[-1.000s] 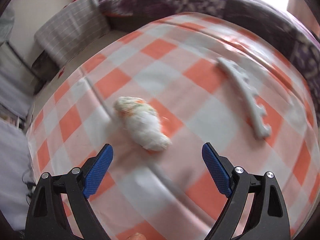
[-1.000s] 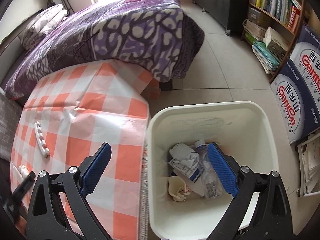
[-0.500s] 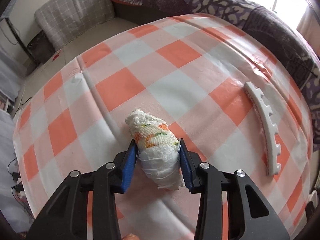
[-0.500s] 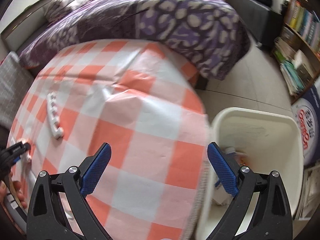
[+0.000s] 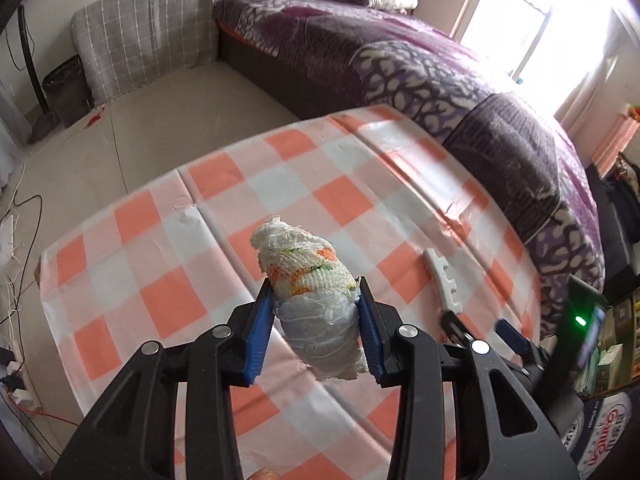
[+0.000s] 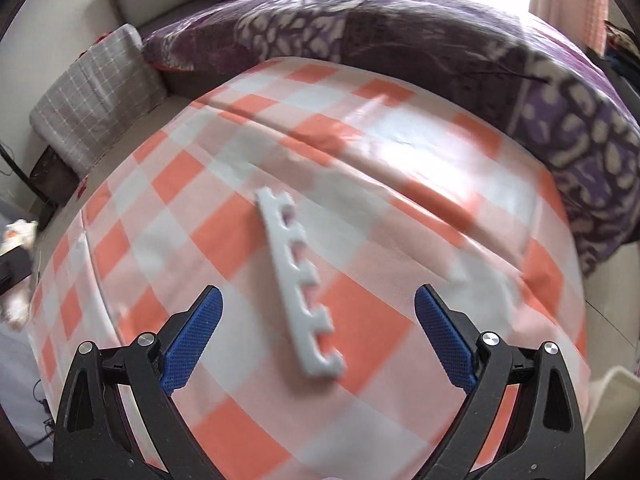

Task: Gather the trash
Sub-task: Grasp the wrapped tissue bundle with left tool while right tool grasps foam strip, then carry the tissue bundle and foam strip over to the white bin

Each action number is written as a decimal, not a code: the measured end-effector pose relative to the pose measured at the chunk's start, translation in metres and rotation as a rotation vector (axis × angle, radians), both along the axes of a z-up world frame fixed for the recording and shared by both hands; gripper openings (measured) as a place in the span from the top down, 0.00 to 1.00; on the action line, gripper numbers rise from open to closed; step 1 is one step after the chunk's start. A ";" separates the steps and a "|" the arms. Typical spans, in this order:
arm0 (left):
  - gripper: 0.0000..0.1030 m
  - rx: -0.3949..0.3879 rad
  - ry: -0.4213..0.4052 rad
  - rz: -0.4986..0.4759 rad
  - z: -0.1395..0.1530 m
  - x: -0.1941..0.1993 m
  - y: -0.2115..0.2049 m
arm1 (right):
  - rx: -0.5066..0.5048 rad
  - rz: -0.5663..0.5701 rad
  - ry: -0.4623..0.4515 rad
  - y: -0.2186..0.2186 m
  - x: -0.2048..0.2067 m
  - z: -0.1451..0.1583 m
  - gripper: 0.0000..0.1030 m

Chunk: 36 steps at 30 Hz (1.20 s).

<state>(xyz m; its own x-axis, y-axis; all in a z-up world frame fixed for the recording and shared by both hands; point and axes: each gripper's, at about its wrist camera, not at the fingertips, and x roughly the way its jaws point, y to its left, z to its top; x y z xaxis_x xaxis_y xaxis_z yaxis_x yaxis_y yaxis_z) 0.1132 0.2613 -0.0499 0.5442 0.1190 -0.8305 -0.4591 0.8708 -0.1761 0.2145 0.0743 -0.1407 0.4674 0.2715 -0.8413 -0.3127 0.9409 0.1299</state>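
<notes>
My left gripper is shut on a crumpled white tissue wad with orange and green stains, held up above the orange-and-white checked table. A white notched foam strip lies on the cloth to the right. In the right wrist view that foam strip lies just ahead of my right gripper, which is open and empty above the table. The tissue wad shows at the far left edge there. The right gripper appears blurred low on the right in the left wrist view.
A bed with a purple patterned blanket runs along the far side of the table. A grey checked cushion lies beyond the floor at the back left. A white bin's rim shows at the lower right. Cables trail on the floor left.
My left gripper closed on the tissue wad and lifted it off the cloth. My right gripper swung from over the white bin to above the table, ending over the foam strip.
</notes>
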 end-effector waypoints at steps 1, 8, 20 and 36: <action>0.62 -0.010 -0.002 -0.002 0.001 -0.001 0.002 | -0.009 0.008 -0.002 0.007 0.001 -0.001 0.15; 0.62 -0.051 0.033 0.020 -0.010 0.000 0.015 | -0.109 0.076 0.009 0.036 0.004 -0.016 0.58; 0.62 -0.010 -0.032 0.053 0.003 -0.007 0.018 | 0.067 0.015 -0.188 0.011 -0.027 0.065 0.79; 0.62 0.087 -0.119 0.002 0.022 -0.015 -0.016 | 0.161 -0.136 -0.317 -0.068 -0.091 0.118 0.79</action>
<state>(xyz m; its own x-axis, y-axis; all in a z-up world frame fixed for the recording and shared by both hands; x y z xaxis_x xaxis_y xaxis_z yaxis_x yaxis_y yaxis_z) 0.0984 0.2454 -0.0276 0.6382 0.1886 -0.7464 -0.4410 0.8843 -0.1536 0.1237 0.0059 -0.0227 0.7387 0.3063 -0.6004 -0.2352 0.9519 0.1963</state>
